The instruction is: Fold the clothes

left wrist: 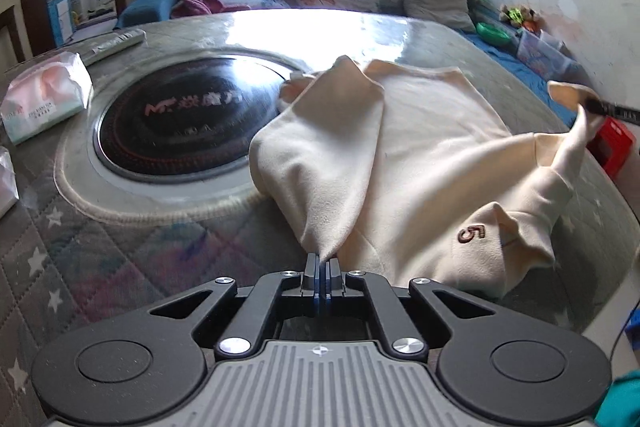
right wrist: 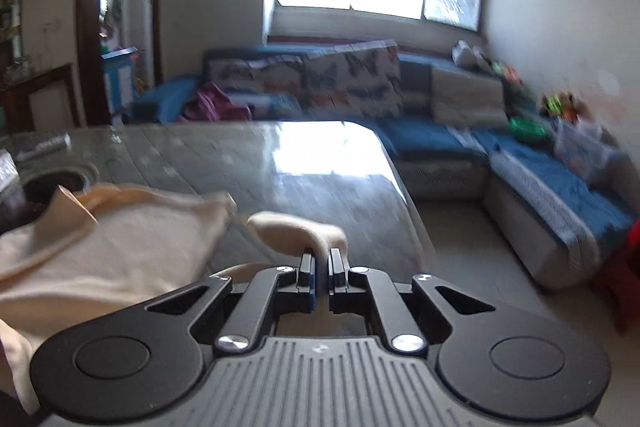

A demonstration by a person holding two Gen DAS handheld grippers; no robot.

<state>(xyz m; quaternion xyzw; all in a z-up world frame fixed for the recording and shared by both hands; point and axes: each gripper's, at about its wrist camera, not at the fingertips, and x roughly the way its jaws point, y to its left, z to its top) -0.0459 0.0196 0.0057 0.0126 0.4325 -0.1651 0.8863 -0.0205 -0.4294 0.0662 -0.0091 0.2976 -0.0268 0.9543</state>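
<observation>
A cream sweatshirt [left wrist: 424, 155] with a brown "5" on it lies on the quilted table [left wrist: 120, 251]. My left gripper [left wrist: 322, 261] is shut on a fold of its left side and lifts it into a peak. In the left wrist view my right gripper [left wrist: 596, 107] shows at the far right, pinching a raised sleeve end. In the right wrist view my right gripper [right wrist: 321, 253] is shut on that cream sleeve end [right wrist: 296, 229], and the sweatshirt body [right wrist: 104, 239] lies to the left.
A black round cooktop [left wrist: 188, 123] is set in the table left of the sweatshirt. A tissue pack [left wrist: 44, 95] and a remote [left wrist: 116, 41] lie at the far left. A blue sofa [right wrist: 520, 163] runs behind and to the right. A red object [left wrist: 612, 143] stands by the right edge.
</observation>
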